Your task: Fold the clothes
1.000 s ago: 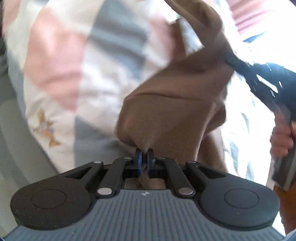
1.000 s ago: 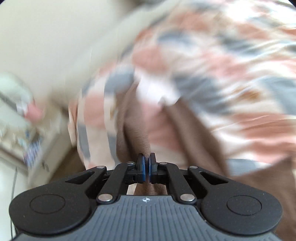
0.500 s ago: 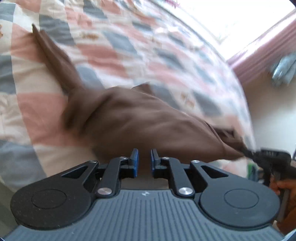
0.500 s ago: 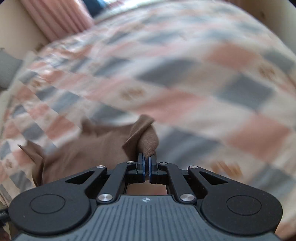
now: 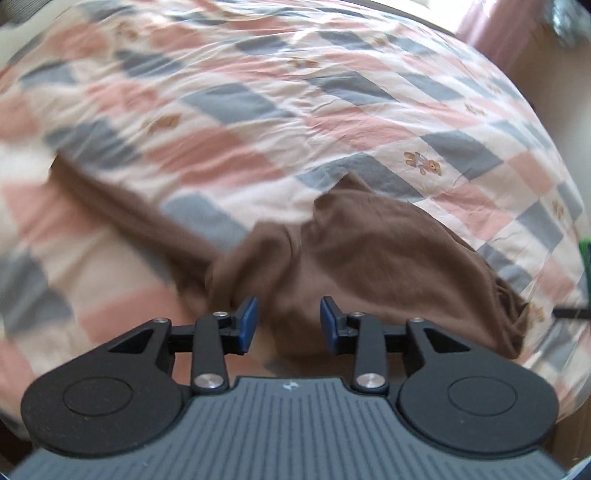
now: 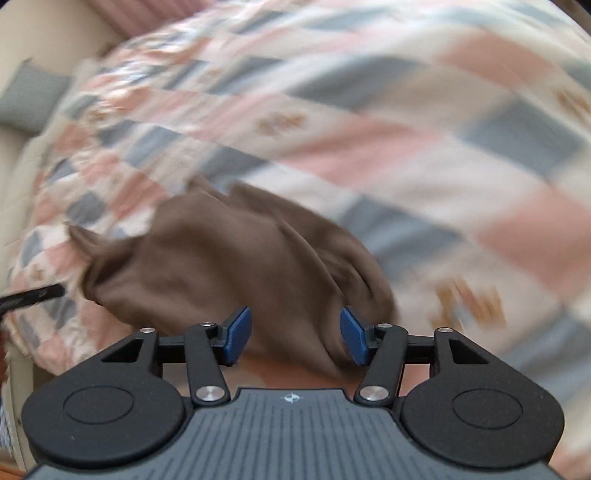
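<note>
While bunched on quilt [image 5: 258, 122], brown garment [image 5: 388, 258] crumpled.

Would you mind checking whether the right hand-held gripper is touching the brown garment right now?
Cannot tell. In the right wrist view the right hand-held gripper is open, with the brown garment lying on the bedspread behind the gap; blur hides any contact at the pads.

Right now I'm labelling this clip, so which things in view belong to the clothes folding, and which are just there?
Part of the job:
- brown garment, lying crumpled on the bed
- left tool, open
- right tool, open

Just there:
- checked bedspread, the surface under the garment
- pink curtain, at the far edge
- grey cushion, beside the bed
</note>
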A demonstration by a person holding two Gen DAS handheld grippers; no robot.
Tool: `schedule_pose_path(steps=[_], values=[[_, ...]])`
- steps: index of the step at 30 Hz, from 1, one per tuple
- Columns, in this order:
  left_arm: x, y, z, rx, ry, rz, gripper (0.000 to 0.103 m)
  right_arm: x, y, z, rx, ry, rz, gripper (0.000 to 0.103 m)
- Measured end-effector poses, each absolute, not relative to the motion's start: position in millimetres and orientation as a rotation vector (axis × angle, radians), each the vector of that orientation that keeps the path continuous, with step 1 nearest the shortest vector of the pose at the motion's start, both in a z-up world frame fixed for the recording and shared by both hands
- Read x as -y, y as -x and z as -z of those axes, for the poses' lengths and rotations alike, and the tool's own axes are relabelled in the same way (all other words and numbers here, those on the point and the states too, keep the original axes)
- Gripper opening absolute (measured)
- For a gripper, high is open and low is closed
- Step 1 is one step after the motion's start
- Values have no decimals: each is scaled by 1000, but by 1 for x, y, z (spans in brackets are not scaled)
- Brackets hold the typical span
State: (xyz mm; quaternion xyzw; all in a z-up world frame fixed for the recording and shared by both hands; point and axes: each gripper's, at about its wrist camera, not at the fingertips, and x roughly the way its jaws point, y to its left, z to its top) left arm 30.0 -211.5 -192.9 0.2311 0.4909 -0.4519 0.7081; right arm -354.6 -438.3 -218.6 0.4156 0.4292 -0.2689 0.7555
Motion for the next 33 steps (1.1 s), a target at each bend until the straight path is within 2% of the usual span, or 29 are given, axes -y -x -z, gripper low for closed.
schedule_pose_path(steps=[1, 3, 7, 10, 14, 21, 27, 33], values=[[221, -39, 196, -1085, -532, 1020, 45, 445, 344, 217, -927, -878, 547, 61], [238, -56, 202, -1077, -569, 1045, 50, 457, 324, 220, -936, -823, 477, 62], [267, -94, 230, -1173, -575, 1085, 57, 478, 292, 236, -975, -769, 403, 62], [282, -109, 247, -1233, -596, 1119, 57, 490, 273, 251, -999, -776, 383, 62], [290, -108, 248, -1214, -706, 1185, 57, 492, 252, 259, -1051, -744, 356, 62], [278, -101, 235, -1136, -868, 1202, 57, 474, 258, 247, -1057, -746, 395, 67], [275, -91, 225, -1136, -865, 1174, 57, 460, 263, 236, -1077, -722, 390, 67], [257, -57, 207, -1097, -869, 1139, 57, 439, 279, 220, -1077, -647, 339, 72]])
